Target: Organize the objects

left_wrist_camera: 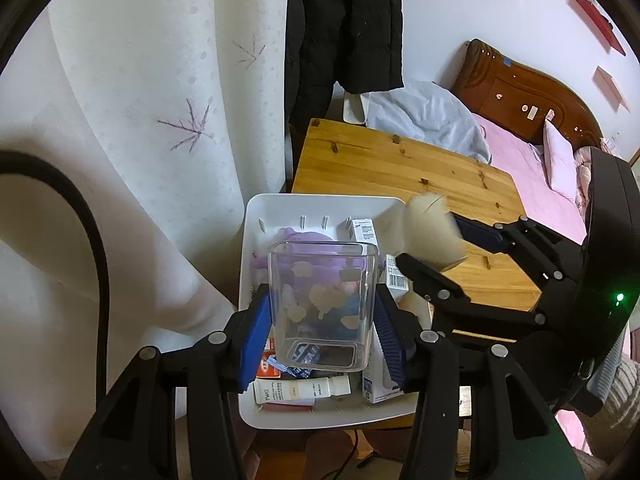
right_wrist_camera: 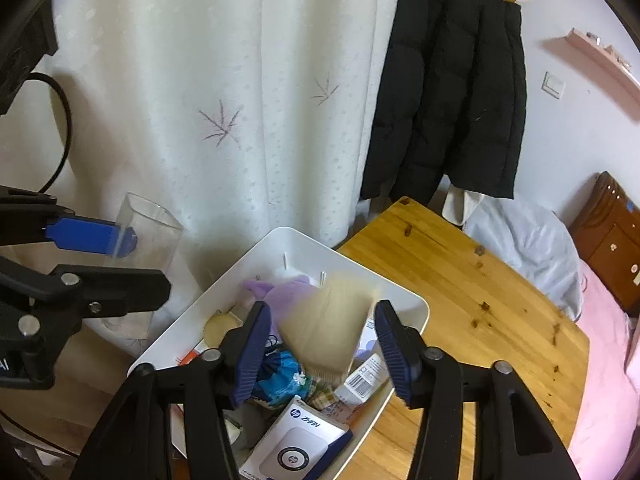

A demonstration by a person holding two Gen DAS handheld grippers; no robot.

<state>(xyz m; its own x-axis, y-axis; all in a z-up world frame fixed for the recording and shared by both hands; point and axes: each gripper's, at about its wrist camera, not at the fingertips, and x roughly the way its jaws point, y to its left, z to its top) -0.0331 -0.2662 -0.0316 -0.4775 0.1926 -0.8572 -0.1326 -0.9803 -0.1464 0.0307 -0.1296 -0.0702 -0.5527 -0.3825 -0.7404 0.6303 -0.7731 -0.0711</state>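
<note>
The left tool clamps a clear container; a cream brush hangs blurred between the right tool's parted pads.

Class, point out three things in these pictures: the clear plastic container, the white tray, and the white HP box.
clear plastic container (left_wrist_camera: 320, 300): left wrist view, its front wall.
white tray (right_wrist_camera: 412, 304): right wrist view, its far right rim.
white HP box (right_wrist_camera: 296, 440): right wrist view, its printed top face.

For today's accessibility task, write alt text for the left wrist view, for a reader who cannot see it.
The left gripper holds a clear plastic container above a cluttered white bin at the edge of a wooden table. To its right, the right gripper has a blurred cream brush between its jaws.
</note>
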